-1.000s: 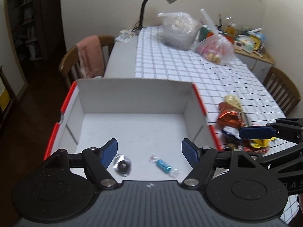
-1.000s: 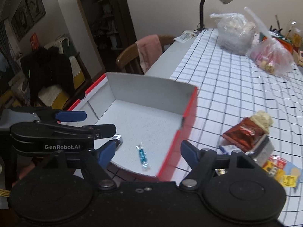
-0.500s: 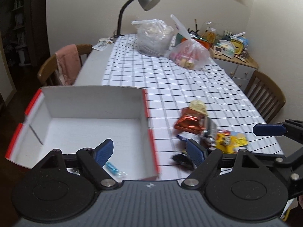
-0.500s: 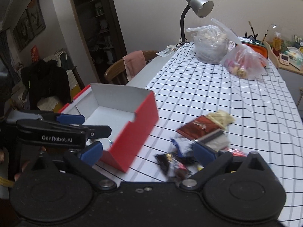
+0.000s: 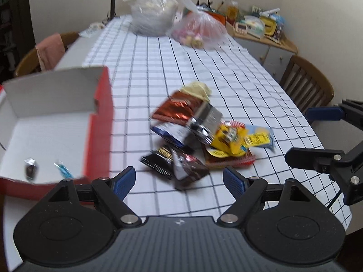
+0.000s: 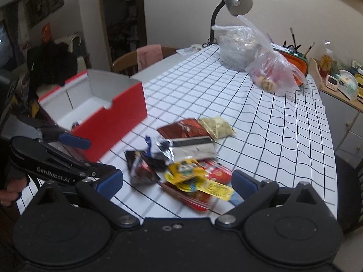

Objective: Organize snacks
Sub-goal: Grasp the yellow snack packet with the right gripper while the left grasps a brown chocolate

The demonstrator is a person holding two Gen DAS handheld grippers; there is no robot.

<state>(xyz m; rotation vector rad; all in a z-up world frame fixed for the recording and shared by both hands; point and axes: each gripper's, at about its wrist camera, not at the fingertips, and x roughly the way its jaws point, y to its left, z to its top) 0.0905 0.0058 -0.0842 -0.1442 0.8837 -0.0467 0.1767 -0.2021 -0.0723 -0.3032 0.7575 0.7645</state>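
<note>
A red box with a white inside point(image 5: 99, 104) point(image 6: 118, 113) stands at the table's near left. It holds a blue-wrapped candy point(image 5: 62, 170) and a silver-wrapped sweet point(image 5: 30, 170). A loose pile of snack packets lies on the checked cloth to its right: a dark packet point(image 5: 181, 167) point(image 6: 141, 167), a red-brown foil bag point(image 5: 179, 108) point(image 6: 183, 129), a silver pack point(image 5: 204, 120) and yellow packets point(image 5: 229, 138) point(image 6: 188, 172). My left gripper point(image 5: 179, 181) is open and empty just short of the dark packet. My right gripper point(image 6: 177, 181) is open and empty over the pile's near edge.
Two tied plastic bags point(image 6: 272, 72) point(image 5: 152, 13) and a desk lamp point(image 6: 236, 2) stand at the table's far end. Wooden chairs are at the left point(image 5: 45, 52) and right point(image 5: 310, 83). A cluttered sideboard point(image 5: 261, 29) stands against the back wall.
Both grippers have swung right, from over the box to the snack pile. The box now lies to their left. Both stay open and empty.
</note>
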